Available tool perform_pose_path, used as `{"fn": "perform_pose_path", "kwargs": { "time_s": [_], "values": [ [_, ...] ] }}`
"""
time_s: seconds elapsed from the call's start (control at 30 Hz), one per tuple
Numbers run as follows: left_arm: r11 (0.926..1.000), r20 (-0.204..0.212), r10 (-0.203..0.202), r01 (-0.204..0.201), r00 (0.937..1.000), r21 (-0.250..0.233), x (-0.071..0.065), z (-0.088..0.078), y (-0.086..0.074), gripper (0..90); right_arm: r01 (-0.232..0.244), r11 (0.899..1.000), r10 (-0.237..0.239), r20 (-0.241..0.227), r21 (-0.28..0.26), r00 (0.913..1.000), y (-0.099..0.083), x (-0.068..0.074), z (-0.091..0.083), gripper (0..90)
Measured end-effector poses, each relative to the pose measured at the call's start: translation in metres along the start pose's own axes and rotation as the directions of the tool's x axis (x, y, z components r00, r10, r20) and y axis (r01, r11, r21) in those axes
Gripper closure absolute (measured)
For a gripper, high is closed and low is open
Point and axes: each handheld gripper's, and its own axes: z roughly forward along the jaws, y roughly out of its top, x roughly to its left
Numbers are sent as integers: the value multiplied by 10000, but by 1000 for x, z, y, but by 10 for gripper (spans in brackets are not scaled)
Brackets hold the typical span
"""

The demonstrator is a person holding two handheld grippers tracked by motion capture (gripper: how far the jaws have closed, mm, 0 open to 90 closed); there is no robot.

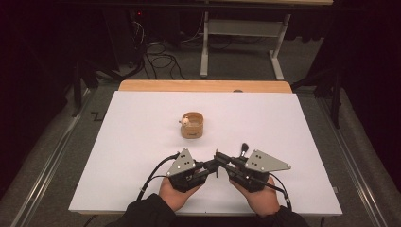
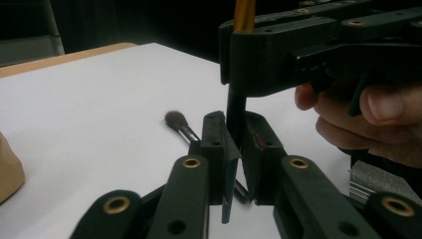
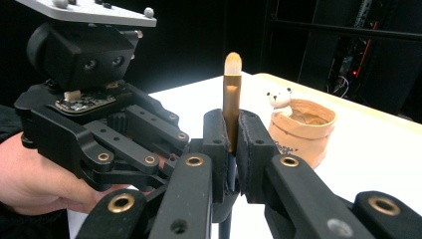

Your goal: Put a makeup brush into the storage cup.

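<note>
The right hand-held gripper (image 3: pixel 230 144) clamped a gold-handled brush (image 3: pixel 232 99) upright, near the tabletop's (image 1: pixel 142 142) front edge. The left hand-held gripper (image 2: pixel 238 149) pinched its dark lower shaft, and that view caught another brush (image 2: pixel 176 122) lying beyond.

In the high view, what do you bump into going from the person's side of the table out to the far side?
Hands holding the left hand-held gripper and the right hand-held gripper → brush head → cup with a little bear → wooden table edge → cables on the floor.
</note>
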Motion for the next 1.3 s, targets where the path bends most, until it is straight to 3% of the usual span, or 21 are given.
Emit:
{"fn": "perform_pose_path", "kwargs": {
  "time_s": [0.17,0.33,0.6,0.7,0.83,0.93,1.3],
  "values": [
    [10000,70,-41,41,10000,7,1,0,0,832,-37,10000,37,-14,-4,10000,0,0,0,837],
    [9995,-148,-298,297,9994,-89,8,-4,1,833,-72,9999,72,-53,-142,10000,1,-2,-1,714],
    [9984,-647,-537,523,9965,-226,23,-15,3,833,-309,9993,312,161,-203,9994,3,-10,-8,591],
    [9979,-866,-596,572,9945,-293,29,-20,4,833,-531,9985,535,432,-103,9976,3,-20,-14,485],
    [9972,-1168,-685,646,9908,-372,38,-27,5,833,-707,9975,707,627,-33,9955,2,-27,-19,421],
    [9963,-1259,-808,764,9887,-394,44,-31,6,833,-680,9977,682,1040,-48,9922,1,-35,-25,336],
    [9957,-1873,-873,798,9784,-471,61,-44,6,833,-748,9972,734,1686,21,9829,-4,-48,-39,214]
  ]
}}
